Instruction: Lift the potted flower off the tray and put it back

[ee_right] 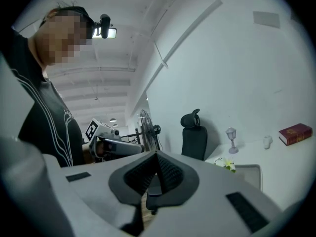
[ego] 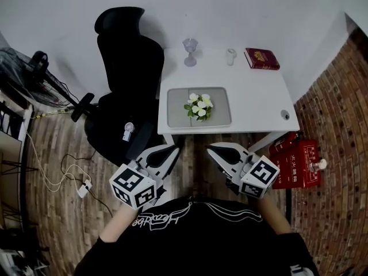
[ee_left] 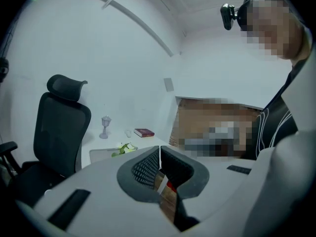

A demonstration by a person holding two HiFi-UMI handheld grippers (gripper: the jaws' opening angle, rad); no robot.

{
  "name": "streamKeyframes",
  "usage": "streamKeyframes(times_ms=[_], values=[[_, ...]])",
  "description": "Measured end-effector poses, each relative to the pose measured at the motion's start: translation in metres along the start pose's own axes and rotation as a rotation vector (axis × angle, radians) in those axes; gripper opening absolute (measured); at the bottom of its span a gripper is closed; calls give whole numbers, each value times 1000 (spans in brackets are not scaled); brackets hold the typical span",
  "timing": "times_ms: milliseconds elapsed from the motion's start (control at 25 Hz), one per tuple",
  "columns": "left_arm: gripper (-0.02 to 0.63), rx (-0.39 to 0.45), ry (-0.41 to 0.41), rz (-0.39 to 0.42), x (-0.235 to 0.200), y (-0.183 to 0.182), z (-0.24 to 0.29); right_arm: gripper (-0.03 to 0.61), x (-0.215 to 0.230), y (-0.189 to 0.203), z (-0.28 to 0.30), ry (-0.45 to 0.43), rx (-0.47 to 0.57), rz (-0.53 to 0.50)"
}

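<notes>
The potted flower [ego: 199, 106], white blooms over green leaves, stands upright in the middle of the grey tray [ego: 178, 111] on the white table [ego: 259, 96]. Both grippers hang well short of the table's front edge, close to the person's body. The left gripper [ego: 174, 148] is shut with nothing between its jaws, and so is the right gripper [ego: 211, 148]. In the left gripper view the flower [ee_left: 124, 149] shows far beyond the closed tips [ee_left: 159, 148]. In the right gripper view the flower [ee_right: 227, 164] and tray [ee_right: 252, 174] lie to the right of the closed tips [ee_right: 156, 154].
At the table's far edge stand a glass goblet [ego: 190, 52], a small white cup [ego: 230, 56] and a red book [ego: 261, 58]. A black office chair [ego: 123, 68] is left of the table. Red boxes [ego: 299, 164] sit on the floor at right, and a fan [ego: 29, 73] stands far left.
</notes>
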State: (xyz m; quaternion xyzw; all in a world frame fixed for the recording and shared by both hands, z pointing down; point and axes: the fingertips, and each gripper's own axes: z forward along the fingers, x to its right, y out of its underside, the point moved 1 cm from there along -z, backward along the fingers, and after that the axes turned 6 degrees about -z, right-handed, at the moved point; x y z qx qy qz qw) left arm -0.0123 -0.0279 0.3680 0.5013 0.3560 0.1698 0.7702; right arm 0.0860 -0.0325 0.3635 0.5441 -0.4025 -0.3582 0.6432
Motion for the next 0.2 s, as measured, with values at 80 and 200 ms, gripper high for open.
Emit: streamKeyframes(times_ms=[80, 200], values=[[35, -18, 6, -18, 1, 3, 2, 2, -1, 0, 0, -2, -1, 6], [35, -39, 11, -44, 0, 6, 0, 3, -4, 0, 5, -17, -6, 11]])
